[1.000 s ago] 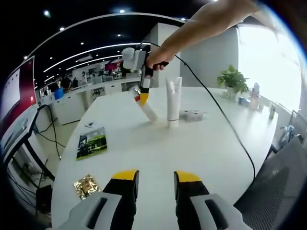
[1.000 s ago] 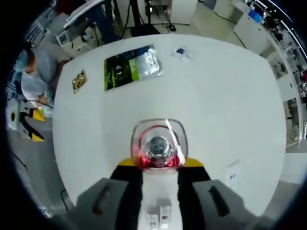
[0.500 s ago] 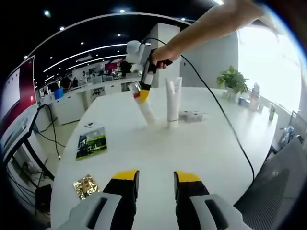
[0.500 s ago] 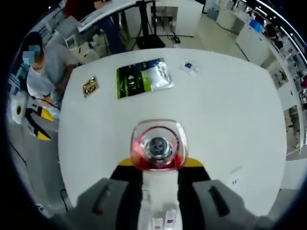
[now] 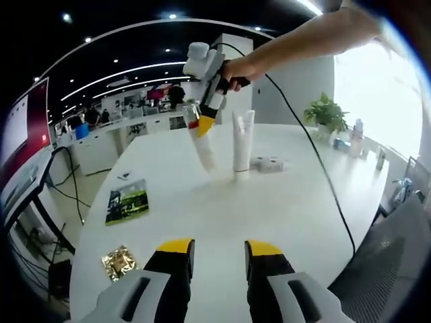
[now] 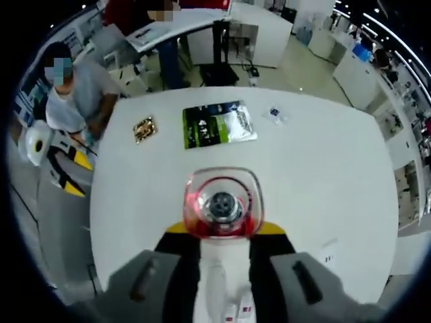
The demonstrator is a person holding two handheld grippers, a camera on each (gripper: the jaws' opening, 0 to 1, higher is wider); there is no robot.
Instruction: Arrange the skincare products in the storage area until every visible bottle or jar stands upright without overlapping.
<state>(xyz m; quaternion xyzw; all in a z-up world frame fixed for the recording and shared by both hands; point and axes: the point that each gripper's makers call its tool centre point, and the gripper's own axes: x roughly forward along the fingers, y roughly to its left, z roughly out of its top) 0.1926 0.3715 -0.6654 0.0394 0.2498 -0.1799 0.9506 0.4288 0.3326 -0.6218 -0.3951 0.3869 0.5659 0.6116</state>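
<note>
As the right gripper point(image 5: 200, 125) clamps a tilted bottle point(image 5: 204, 151) beside the upright tube point(image 5: 241, 145), a swing could topple it; left gripper point(image 5: 219, 249) open, empty.

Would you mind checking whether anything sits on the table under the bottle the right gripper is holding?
Nothing visible does. The right gripper holds the bottle tilted over bare table, and the upright tube stands just beside it, apart.

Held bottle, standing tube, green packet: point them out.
held bottle point(image 5: 204, 149), left gripper view, white body below the gripper
standing tube point(image 5: 242, 140), left gripper view, mid-body
green packet point(image 6: 217, 124), right gripper view, centre
</note>
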